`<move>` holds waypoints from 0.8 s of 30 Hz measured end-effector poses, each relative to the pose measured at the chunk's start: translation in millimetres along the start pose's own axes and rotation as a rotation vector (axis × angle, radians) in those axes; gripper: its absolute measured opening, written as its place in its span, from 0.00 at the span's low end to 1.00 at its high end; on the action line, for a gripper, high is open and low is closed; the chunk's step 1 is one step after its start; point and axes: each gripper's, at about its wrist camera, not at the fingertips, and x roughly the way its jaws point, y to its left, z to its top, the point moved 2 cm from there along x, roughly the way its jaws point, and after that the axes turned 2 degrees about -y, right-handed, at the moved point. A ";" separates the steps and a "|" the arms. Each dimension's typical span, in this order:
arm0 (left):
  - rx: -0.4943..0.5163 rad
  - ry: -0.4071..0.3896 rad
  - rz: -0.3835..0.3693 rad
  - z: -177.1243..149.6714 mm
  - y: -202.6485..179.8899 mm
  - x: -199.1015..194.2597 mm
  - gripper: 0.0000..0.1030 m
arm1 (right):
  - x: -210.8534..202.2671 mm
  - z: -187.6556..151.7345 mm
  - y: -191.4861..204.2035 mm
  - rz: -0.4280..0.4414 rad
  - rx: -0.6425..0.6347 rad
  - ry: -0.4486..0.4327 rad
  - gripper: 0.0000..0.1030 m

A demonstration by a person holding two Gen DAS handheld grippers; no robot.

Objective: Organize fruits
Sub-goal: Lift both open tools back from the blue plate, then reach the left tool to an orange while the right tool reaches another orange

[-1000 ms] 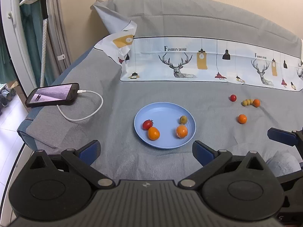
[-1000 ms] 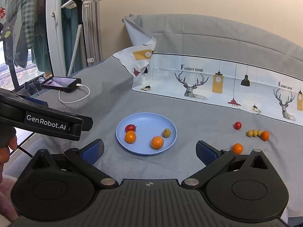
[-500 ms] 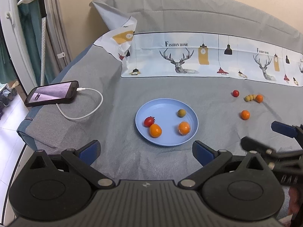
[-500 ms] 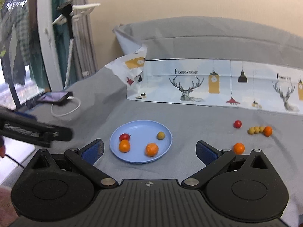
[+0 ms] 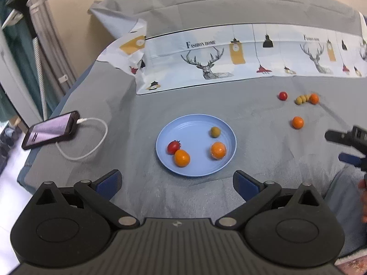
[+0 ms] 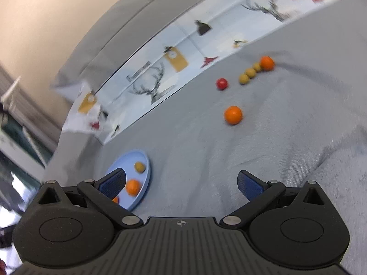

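Note:
A blue plate (image 5: 195, 167) lies on the grey bedspread, holding a red tomato (image 5: 173, 147), two oranges (image 5: 182, 158) (image 5: 218, 150) and a green fruit (image 5: 215, 132). Loose on the cloth at the right are an orange (image 5: 298, 122), a red tomato (image 5: 283, 95), a row of small yellow-green fruits (image 5: 301, 99) and another orange (image 5: 314, 98). My left gripper (image 5: 177, 182) hangs open just before the plate. My right gripper (image 6: 181, 181) is open and tilted, facing the loose orange (image 6: 233, 114); the plate (image 6: 146, 160) sits at its lower left.
A phone (image 5: 51, 130) on a white cable (image 5: 91, 142) lies at the bed's left edge. A printed pillowcase (image 5: 229, 61) with deer runs along the back. A stand and curtains are at far left. A hand shows at the right rim of the left wrist view.
My right gripper has swung right and tilted, turning from the plate toward the loose fruits. My left gripper shifted slightly. No fruit has moved.

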 end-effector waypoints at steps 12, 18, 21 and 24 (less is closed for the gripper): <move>0.096 0.050 0.041 28.5 -44.2 22.6 1.00 | 45.2 40.7 -61.9 0.092 0.174 -0.041 1.00; 0.129 0.072 0.017 49.1 -77.0 36.4 1.00 | 51.2 57.5 -82.9 0.135 0.251 -0.089 1.00; 0.141 0.071 -0.007 61.1 -95.2 43.6 1.00 | 53.4 68.0 -94.5 0.131 0.274 -0.121 1.00; 0.163 0.059 -0.034 73.6 -116.4 51.6 1.00 | 50.7 82.5 -105.6 0.092 0.256 -0.182 1.00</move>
